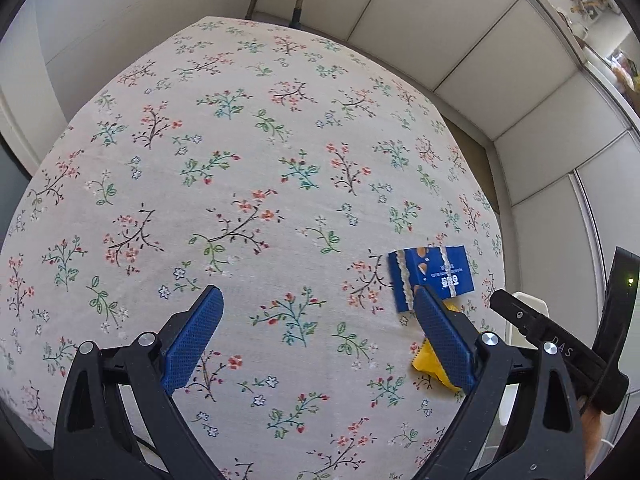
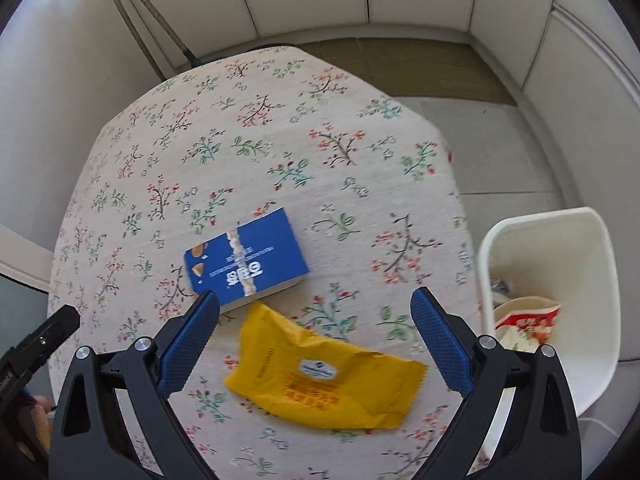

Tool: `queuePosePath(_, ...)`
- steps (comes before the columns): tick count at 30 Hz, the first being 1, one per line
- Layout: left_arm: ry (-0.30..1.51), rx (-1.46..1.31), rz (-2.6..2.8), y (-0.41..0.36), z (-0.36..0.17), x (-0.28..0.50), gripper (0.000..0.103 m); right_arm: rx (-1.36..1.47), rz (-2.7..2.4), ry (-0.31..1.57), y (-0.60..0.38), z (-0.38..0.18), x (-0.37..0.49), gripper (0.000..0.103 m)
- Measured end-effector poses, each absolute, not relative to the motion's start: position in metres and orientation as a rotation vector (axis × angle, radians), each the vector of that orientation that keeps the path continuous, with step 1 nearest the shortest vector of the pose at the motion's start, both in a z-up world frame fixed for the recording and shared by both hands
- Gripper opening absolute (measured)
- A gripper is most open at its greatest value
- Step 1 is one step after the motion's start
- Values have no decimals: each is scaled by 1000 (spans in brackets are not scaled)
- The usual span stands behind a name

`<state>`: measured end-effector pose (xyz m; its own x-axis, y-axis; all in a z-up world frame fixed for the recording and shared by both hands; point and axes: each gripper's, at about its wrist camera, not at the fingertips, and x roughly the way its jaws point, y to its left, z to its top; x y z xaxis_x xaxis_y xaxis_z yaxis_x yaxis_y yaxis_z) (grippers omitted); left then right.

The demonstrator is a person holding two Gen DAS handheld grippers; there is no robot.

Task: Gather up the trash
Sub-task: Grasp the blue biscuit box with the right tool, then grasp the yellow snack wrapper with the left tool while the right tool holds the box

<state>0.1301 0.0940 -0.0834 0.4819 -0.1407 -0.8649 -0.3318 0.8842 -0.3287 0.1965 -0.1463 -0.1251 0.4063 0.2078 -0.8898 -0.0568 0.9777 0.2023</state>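
A flattened blue carton (image 2: 246, 256) lies on the floral tablecloth (image 2: 260, 140). A crumpled yellow wrapper (image 2: 324, 376) lies just in front of it. My right gripper (image 2: 316, 300) hovers open above the wrapper, which lies between its blue fingers (image 2: 188, 344) and nearer the camera. In the left wrist view the blue carton (image 1: 432, 272) and the yellow wrapper (image 1: 426, 360) sit at the right, partly hidden behind the right finger. My left gripper (image 1: 318, 296) is open over bare cloth, with nothing between its fingers. The other tool (image 1: 560, 344) shows at its right edge.
A white bin (image 2: 552, 300) stands on the floor beside the table's right edge, holding a red-and-white wrapper (image 2: 524, 320) and other scraps. White panelled walls surround the table. A brown mat (image 2: 400, 64) lies beyond the far table edge. Two thin poles (image 2: 144, 12) lean in the corner.
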Motion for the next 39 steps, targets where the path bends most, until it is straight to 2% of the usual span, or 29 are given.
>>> queuePosePath(19,1119,-617,138,132,-102,137,92,519,155,1274,-111,-173,230,94)
queuePosePath(31,1134,-679,153,149,-104,138,92,348,0,1252,-73,-174,241,97)
queuePosePath(33,1131,-684,154,151,-104,137,92,326,-3,1235,-69,-174,240,95)
queuePosePath(34,1128,-688,154,152,-103,137,92,320,3,1226,-67,-174,239,88)
queuePosePath(35,1125,-692,155,154,-102,136,92,308,7,1218,-65,-172,238,75)
queuePosePath(37,1116,-699,158,157,-101,135,92,303,42,1209,-60,-169,238,61)
queuePosePath(39,1105,-709,167,161,-99,133,92,335,90,1220,-57,-168,238,59)
